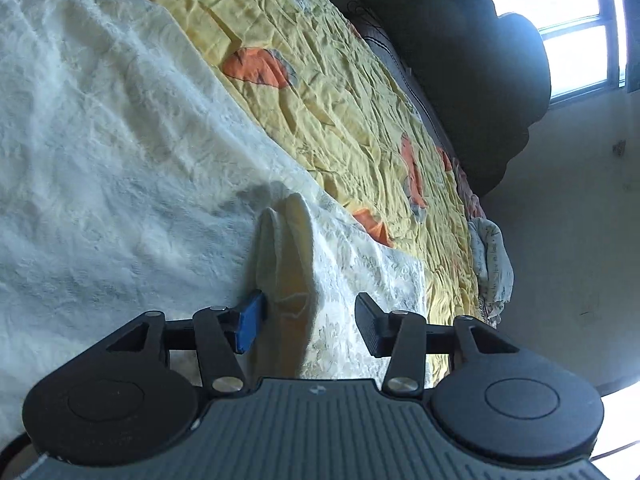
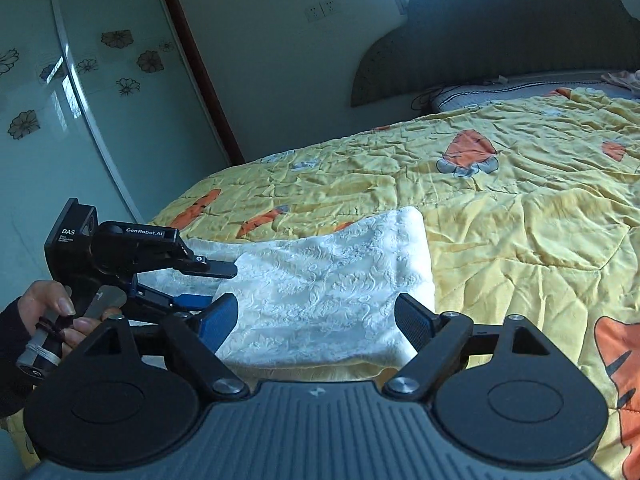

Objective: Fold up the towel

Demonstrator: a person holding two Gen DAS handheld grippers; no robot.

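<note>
**Both grippers open at the near edge of the towel**

A white textured towel (image 2: 332, 292) lies spread on a bed covered by a yellow quilt (image 2: 520, 216) printed with orange carrots. The right gripper (image 2: 316, 320) hovers low over the towel's near edge with its fingers spread wide apart, the blue pad on one side and the black one on the other, cloth showing between them and neither clearly touching it.

The left gripper (image 1: 308, 322) is tilted on its side at the neighbouring edge. Its fingers are also spread; a raised fold of the towel (image 1: 288, 240) stands in the gap, and the blue finger (image 1: 250, 326) sits right against that fold while the black finger is apart from it. In the right wrist view the left gripper (image 2: 212, 284) shows from the side, a hand (image 2: 48, 308) in a dark sleeve on its handle.

A dark headboard (image 2: 500, 28) stands behind the bed
</note>
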